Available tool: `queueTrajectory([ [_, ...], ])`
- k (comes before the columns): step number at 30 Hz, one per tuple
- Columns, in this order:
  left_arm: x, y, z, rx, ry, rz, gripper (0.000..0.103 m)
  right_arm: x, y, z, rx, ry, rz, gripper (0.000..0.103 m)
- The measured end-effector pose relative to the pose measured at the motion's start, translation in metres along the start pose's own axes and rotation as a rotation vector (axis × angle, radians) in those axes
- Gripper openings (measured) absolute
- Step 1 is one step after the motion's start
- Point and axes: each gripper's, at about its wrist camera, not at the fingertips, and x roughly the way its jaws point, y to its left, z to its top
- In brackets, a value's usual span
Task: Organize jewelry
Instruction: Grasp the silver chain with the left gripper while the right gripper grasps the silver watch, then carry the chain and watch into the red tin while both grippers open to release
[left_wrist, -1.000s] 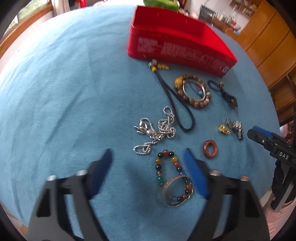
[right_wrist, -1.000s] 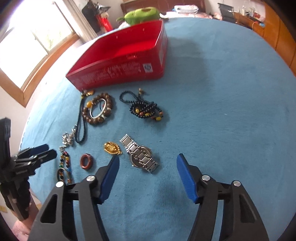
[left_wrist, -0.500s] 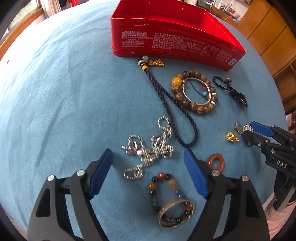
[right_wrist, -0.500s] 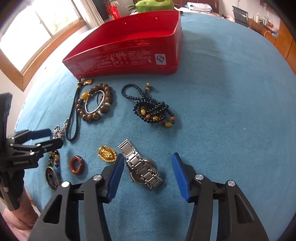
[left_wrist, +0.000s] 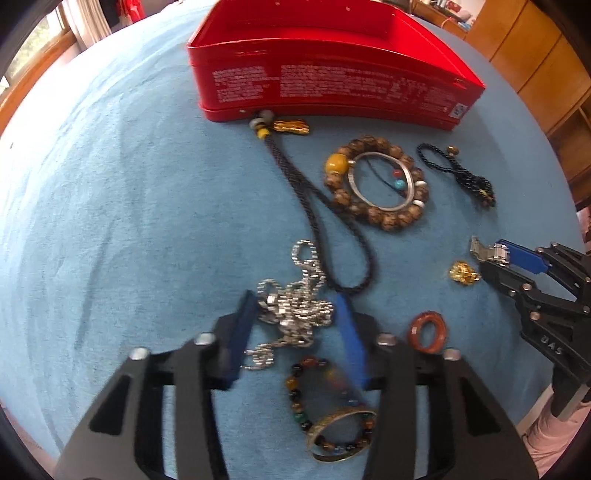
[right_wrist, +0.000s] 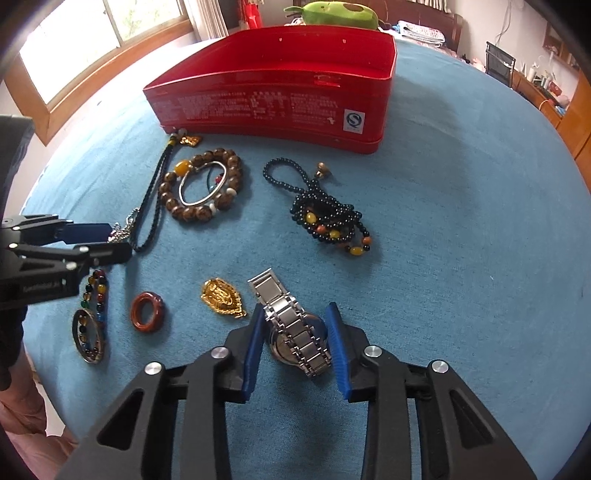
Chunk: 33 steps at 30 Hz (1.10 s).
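Red tin (right_wrist: 280, 107): white fine print on the side wall, too small to read; a white square sticker (right_wrist: 354, 121) near its right corner carries a blue "QS"-type mark. Right gripper (left_wrist: 495, 258), seen from the left wrist view: "DAS" in pale letters on its black body. Left gripper's (right_wrist: 114, 242) body also has small lettering, illegible.

Matt blue cloth (right_wrist: 461, 221) carries a glossy red tin (right_wrist: 280, 92), polished steel watch (right_wrist: 295, 332) (brushed links) and shiny silver chain (left_wrist: 295, 306).
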Motion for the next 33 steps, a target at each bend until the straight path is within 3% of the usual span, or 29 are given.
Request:
queueTrajectory([
  [4,0.005,0.003,0.007,0.01,-0.016,-0.006,0.027,-0.002,0.0,-0.001,0.01,-0.006,0.006,0.033],
  [5,0.006,0.003,0.009,0.008,-0.021,-0.005,0.02,-0.003,0.0,-0.002,0.013,-0.005,0.006,0.033],
  [10,-0.001,0.034,-0.008,-0.029,-0.031,-0.065,0.019,-0.005,-0.006,-0.003,0.021,0.005,0.011,0.033],
  [16,-0.003,0.037,-0.009,-0.032,-0.05,-0.057,0.018,0.003,0.004,0.002,-0.006,0.0,-0.02,0.032],
  [17,-0.016,0.036,-0.026,-0.033,-0.054,-0.059,0.018,0.003,0.004,0.002,-0.003,-0.002,-0.018,0.031],
  [21,-0.031,0.042,-0.036,-0.038,-0.083,-0.057,0.01,-0.003,-0.001,0.001,0.031,-0.009,0.008,0.031],
  [33,-0.08,0.056,-0.043,-0.064,-0.19,-0.1,0.01,-0.049,-0.017,0.004,0.075,-0.101,0.095,0.031],
])
